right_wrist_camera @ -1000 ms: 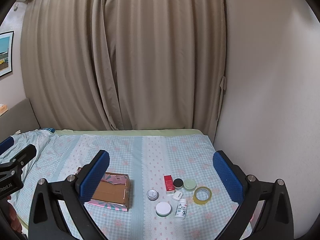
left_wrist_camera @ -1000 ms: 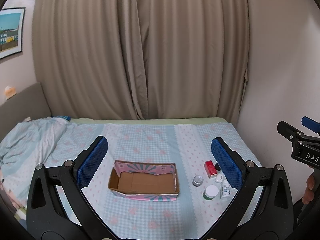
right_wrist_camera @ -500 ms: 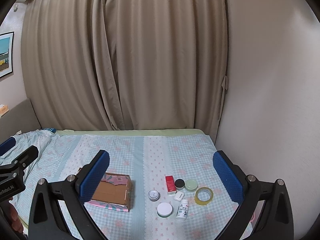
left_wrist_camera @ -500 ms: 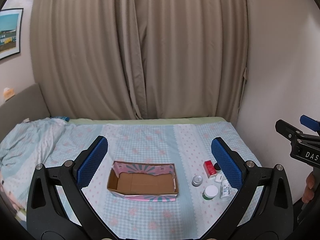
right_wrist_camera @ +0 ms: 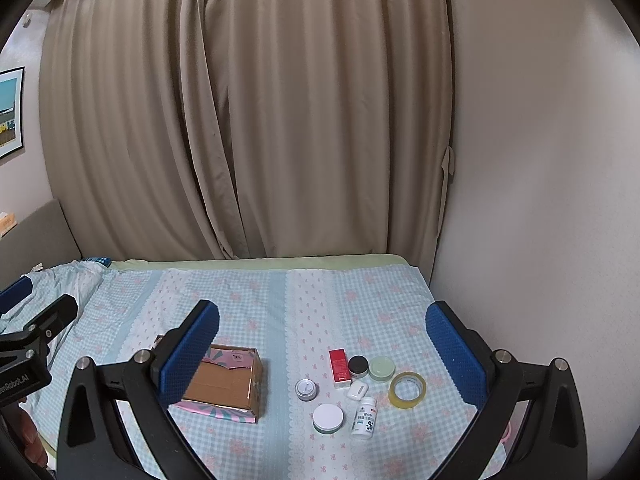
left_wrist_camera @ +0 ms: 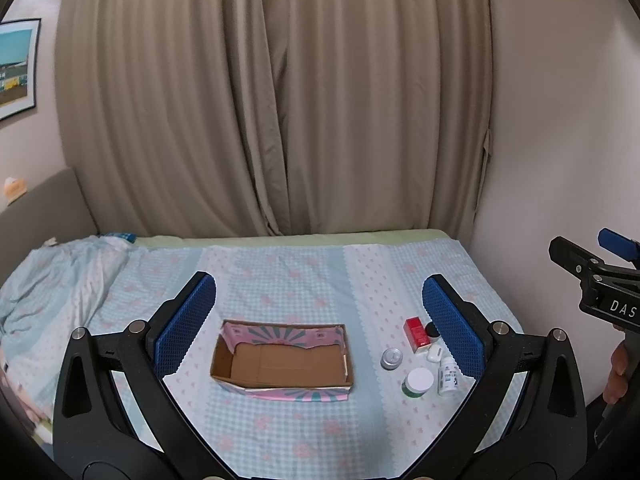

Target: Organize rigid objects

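Observation:
An open cardboard box with pink patterned sides sits empty on the bed; it also shows in the right wrist view. To its right lie a red box, a black-lidded jar, a pale green jar, a tape roll, a silver tin, a white-lidded jar, a white pill bottle and a small white case. My left gripper is open and empty above the box. My right gripper is open and empty above the items.
The bed has a blue checked sheet with pink flowers. A crumpled duvet lies at the left. Beige curtains hang behind, and a wall runs along the bed's right side. A headboard stands at the left.
Both grippers have drifted slightly; the views shifted a little, with the box and items sitting marginally lower and to the right. Nothing was grasped or moved on the bed.

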Demonstrator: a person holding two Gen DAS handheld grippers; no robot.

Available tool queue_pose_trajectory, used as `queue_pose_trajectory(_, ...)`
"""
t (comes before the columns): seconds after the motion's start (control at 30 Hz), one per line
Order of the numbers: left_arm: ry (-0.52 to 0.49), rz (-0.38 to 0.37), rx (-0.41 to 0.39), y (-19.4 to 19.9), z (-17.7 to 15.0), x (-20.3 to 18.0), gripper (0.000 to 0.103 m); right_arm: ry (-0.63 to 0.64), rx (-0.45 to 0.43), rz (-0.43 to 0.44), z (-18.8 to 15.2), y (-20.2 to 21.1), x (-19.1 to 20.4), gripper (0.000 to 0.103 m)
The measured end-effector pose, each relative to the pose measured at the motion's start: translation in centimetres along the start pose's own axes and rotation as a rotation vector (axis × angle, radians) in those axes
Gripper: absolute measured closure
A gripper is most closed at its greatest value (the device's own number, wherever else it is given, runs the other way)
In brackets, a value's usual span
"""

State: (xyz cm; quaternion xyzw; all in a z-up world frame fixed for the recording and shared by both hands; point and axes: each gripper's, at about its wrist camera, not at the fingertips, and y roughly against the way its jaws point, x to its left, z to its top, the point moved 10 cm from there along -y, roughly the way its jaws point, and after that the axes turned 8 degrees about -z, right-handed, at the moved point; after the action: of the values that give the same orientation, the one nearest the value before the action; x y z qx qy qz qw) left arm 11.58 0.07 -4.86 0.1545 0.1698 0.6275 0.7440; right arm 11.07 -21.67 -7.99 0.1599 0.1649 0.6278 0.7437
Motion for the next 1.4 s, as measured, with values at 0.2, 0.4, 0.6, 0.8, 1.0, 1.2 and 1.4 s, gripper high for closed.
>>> queue_pose_trajectory(0.2,0.001,0.001,-0.003,0.0,0.4,-0.3,0.0,0.0,0.0,0.003,0.2,-0.1,-0.4,0.0)
queue_pose_trajectory(0.4,-0.007,-0.009,0.006,-0.7,0.5,-0.9,0.0,0.0,0.001,0.002,0.5,-0.5,-1.5,0.0)
queue_pose_trajectory(0.6,-0.006,-0.054,0.083,-3.6,-0.6,-2.9,0.0,-0.027,0.057,-0.041,0.2,-2.1,-5.1,0.0)
queue_pose_trajectory(0.8,-0.025,-0.104,0.206,-8.9,-4.3,-6.6,0.0,-0.05,0.146,-0.091,-2.3,-6.1,-10.0,0.0)
queue_pose_trajectory(1.0,-0.041,-0.162,0.37,-15.3,-10.7,-10.9,0.0,-0.09,0.272,-0.118,-7.2,-12.2,-14.1,0.0)
queue_pose_trajectory(1.2,-0.09,-0.206,0.54,-21.8,-19.1,-14.3,0.0,-0.108,0.423,-0.158,-13.8,-19.4,-16.6,0.0)
queue_pose_trajectory(1.4,-0.185,-0.254,0.666,-28.1,-28.2,-16.7,0.0,-0.162,0.559,-0.172,-21.1,-26.1,-17.6,0.0)
